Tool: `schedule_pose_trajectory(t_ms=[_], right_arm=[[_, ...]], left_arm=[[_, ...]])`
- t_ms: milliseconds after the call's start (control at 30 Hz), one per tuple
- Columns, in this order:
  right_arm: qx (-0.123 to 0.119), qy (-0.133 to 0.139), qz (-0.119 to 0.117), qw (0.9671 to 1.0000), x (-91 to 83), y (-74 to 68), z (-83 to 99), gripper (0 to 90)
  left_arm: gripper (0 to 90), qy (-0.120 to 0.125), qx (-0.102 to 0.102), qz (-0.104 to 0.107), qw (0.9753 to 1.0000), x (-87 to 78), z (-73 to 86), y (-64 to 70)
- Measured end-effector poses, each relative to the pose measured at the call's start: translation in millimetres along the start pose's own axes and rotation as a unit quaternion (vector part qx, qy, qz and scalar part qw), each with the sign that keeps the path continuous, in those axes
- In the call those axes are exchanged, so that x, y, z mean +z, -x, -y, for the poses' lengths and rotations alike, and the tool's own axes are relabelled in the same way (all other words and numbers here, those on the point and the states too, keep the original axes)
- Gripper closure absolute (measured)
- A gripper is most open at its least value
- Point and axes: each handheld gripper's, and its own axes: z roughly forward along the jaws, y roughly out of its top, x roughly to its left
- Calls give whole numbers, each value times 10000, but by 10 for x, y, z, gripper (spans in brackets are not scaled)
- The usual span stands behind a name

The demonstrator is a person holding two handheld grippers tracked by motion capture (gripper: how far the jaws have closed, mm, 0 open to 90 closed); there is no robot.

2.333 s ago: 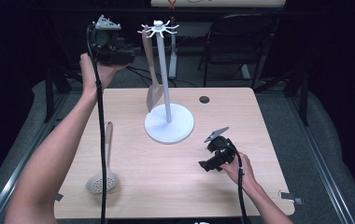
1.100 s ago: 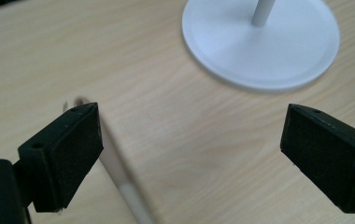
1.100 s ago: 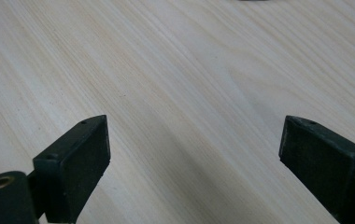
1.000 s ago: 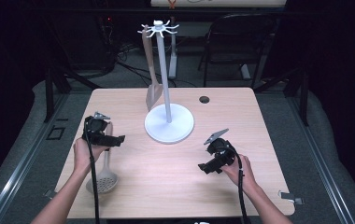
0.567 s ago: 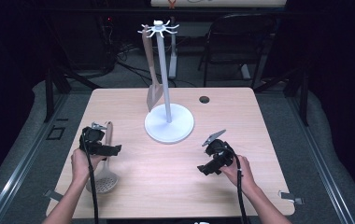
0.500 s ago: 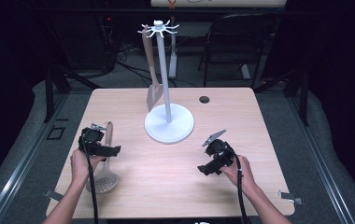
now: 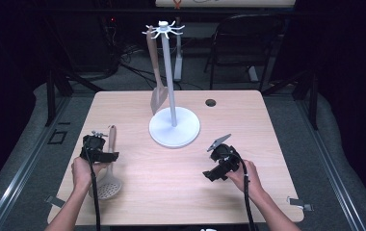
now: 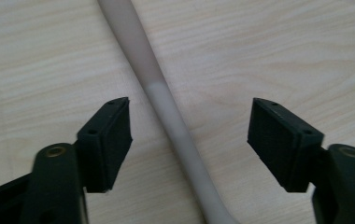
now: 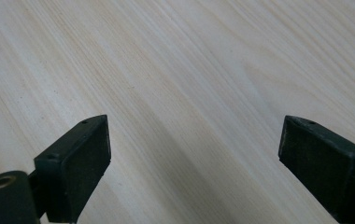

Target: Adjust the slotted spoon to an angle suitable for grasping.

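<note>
A beige slotted spoon lies on the wooden table at the left, its round head toward the front edge. My left gripper hovers just over its handle, jaws open, one on each side of the handle without touching it. A white rack with a round base stands mid-table, and a beige spatula hangs from its top hooks. At the front right my right gripper is low over bare wood, open and holding nothing.
A small dark grommet hole sits in the table's far right part. A dark chair and cables stand behind the table. Dark floor surrounds the table's edges.
My left gripper came down from high at the back left to the spoon's handle on the table and has settled lower over it. The right gripper has barely moved.
</note>
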Motion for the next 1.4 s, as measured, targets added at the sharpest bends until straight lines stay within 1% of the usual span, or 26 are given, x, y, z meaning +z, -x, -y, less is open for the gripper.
schedule_pose_trajectory(t_ms=[33, 67, 100, 133, 167, 200, 267, 367, 433, 533, 633, 767, 867, 1133, 1200, 1267, 1300, 1400], right_arm=[[2, -17, -6, 10000, 2, 4, 2, 88], [12, -23, -10, 10000, 3, 7, 4, 90], [-3, -52, 7, 10000, 6, 14, 7, 90], [-12, -63, 19, 10000, 6, 14, 6, 92], [-11, -76, 17, 10000, 3, 10, 3, 93], [-25, -45, 13, 10000, 5, 6, 1, 93], [-54, -67, 4, 10000, 6, 3, -3, 93], [-53, -79, 12, 10000, 9, 1, 1, 94], [-31, -73, 2, 10000, 5, 8, 2, 95], [4, -68, 8, 10000, 4, 10, 3, 96], [-13, -88, -4, 10000, 7, 6, -2, 96], [49, -64, -48, 10000, 14, 0, 0, 97], [18, -122, -11, 9999, 6, 3, 1, 98], [4, -95, 0, 10000, -2, -5, 5, 100], [14, -100, 3, 9999, -1, -12, 3, 100], [8, -126, -20, 9999, -4, -16, -1, 101], [4, -123, -19, 9999, -2, -15, -1, 100], [25, -103, -43, 9999, 7, -8, 4, 100]], left_arm=[[352, -48, 12, 5, 10000, 24, 7, -10], [394, -129, -18, 9, 9999, 70, 19, -17], [417, -180, -25, 6, 9998, 102, 28, -27], [457, -195, -39, -1, 9998, 122, 35, -36], [482, -239, -92, -37, 9997, 155, 41, -41], [506, -268, -82, -72, 9996, 173, 43, -53], [565, -303, -150, -106, 9994, 201, 45, -71], [632, -306, -157, -47, 9994, 223, 46, -82], [642, -318, -109, -92, 9994, 222, 42, -66], [650, -300, -154, -35, 9994, 220, 49, -83], [654, -324, -105, -22, 9994, 216, 45, -79], [677, -390, 14, 63, 9992, 204, 38, -40], [699, -447, 75, 162, 9988, 187, 44, -21], [763, -579, 232, 325, 9975, 124, 115, 3], [771, -616, 319, 326, 9971, 108, 133, 9], [772, -659, 356, 318, 9967, 94, 148, 14], [772, -639, 386, 305, 9967, 93, 157, 13], [765, -689, 333, 345, 9965, 86, 153, -2]])
